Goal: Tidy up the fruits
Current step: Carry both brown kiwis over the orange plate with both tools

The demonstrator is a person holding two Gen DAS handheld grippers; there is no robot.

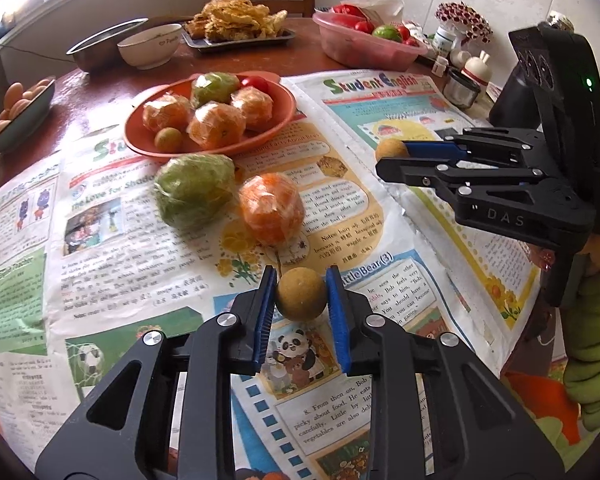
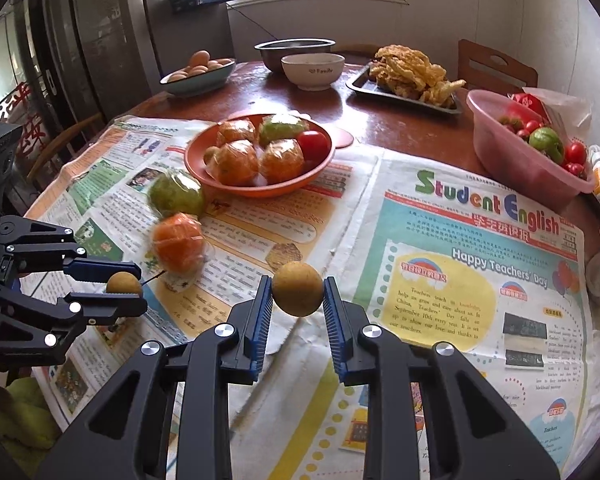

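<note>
1. Two grippers each clamp a small brown fruit: left gripper (image 1: 301, 294) holds the near longan (image 1: 301, 294), right gripper (image 2: 297, 295) the other longan (image 2: 297, 289).
2. Between them and the orange plate (image 1: 140, 136) lie a wrapped orange (image 1: 271, 209) and a wrapped green fruit (image 1: 194, 190) on the newspaper (image 1: 140, 240).
</note>
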